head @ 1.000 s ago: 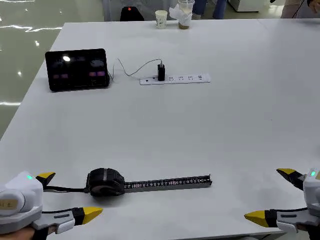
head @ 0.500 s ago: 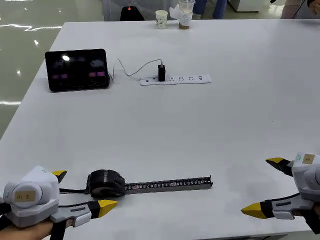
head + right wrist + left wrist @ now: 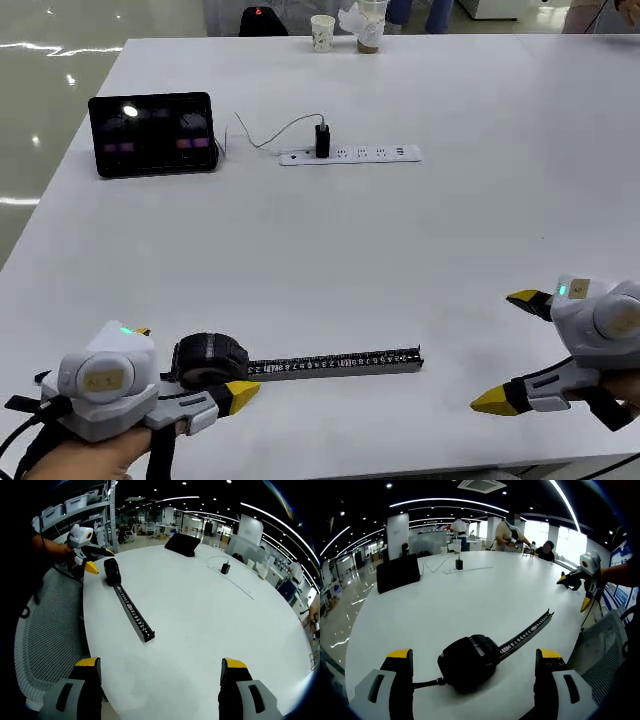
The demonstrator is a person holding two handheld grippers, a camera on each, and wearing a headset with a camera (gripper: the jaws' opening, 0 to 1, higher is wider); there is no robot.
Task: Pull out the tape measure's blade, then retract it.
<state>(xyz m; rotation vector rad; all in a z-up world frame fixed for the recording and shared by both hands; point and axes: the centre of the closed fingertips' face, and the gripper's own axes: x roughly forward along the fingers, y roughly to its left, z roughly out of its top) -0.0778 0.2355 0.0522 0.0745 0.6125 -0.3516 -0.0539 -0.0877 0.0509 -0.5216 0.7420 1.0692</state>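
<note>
A black tape measure point(image 3: 210, 360) lies near the table's front edge, its dark blade point(image 3: 340, 362) drawn out flat to the right. My left gripper point(image 3: 192, 362) is open, one yellow-tipped finger on each side of the case without touching it. In the left gripper view the case point(image 3: 467, 661) sits between the jaws of the left gripper point(image 3: 474, 655), and the blade point(image 3: 527, 630) runs away to the right. My right gripper point(image 3: 505, 350) stands open with nothing in it, well to the right of the blade's end hook. The right gripper view shows the blade point(image 3: 131, 611) ahead of the right gripper point(image 3: 159, 662).
A dark tablet point(image 3: 152, 135) stands at the back left. A white power strip point(image 3: 350, 155) with a black charger and cable lies mid-table. Paper cups point(image 3: 322, 35) sit at the far edge. A mesh chair point(image 3: 45, 640) is by the table's near edge.
My left gripper has moved right, so its jaws now straddle the tape measure case. The right gripper has come forward and a little left. The tape measure has stayed put.
</note>
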